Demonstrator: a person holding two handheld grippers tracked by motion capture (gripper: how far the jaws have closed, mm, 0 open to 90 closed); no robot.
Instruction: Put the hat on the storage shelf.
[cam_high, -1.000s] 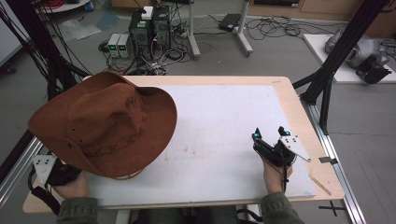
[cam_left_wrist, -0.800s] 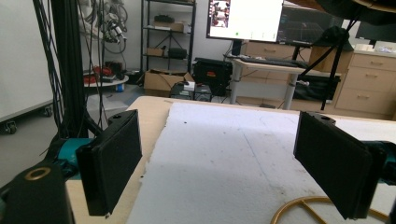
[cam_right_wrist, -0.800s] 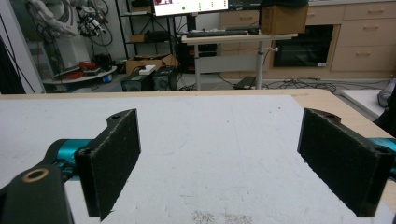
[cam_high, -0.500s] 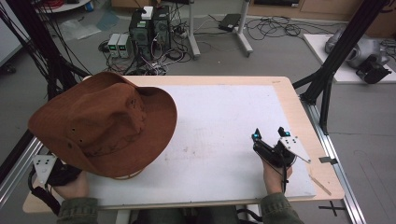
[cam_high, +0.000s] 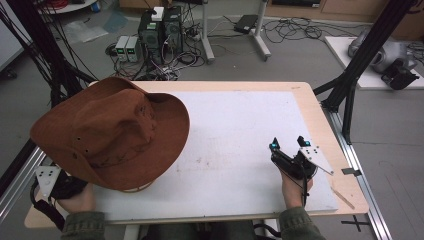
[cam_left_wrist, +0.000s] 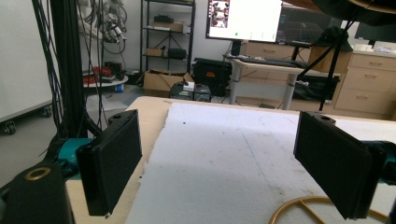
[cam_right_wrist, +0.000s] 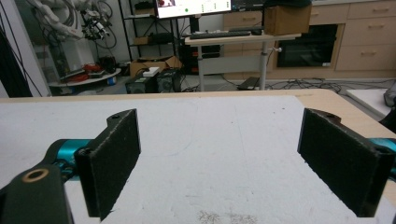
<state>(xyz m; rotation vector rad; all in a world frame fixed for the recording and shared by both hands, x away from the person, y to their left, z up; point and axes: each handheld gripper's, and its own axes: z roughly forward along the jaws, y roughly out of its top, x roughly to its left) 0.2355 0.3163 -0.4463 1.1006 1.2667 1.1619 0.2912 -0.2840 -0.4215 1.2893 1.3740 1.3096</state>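
On the left half of the table (cam_high: 320, 115) sits a big brown wide-brimmed hat (cam_high: 112, 132), its crown up and its brim curling over the white mat (cam_high: 240, 135) that covers most of the wooden top. From where I stand the hat hangs out past the table's left edge and hides much of what lies beneath it. A thin tan cord loop (cam_left_wrist: 299, 207) pokes out from under its near brim, and it also curves along the bottom of the left gripper view.

At the near left corner a hand (cam_high: 77, 200) holds the left gripper (cam_left_wrist: 219, 163), mostly tucked under the hat's brim in the high view, with its grey plate (cam_high: 46, 179) showing just beside the brim. In its own view the two black jaws stand wide apart with nothing between them but bare mat and the wooden edge.

Over on the right, the other hand (cam_high: 295, 187) holds the right gripper (cam_high: 289, 145) low over the mat, well apart from the hat, pointing away from the person. Its jaws are spread wide too, gripping nothing; between them lies plain white mat with a few faint marks.

Beyond the table I see computer towers (cam_high: 160, 30) and tangled cables on the floor, a desk with a monitor (cam_left_wrist: 245, 18) behind.
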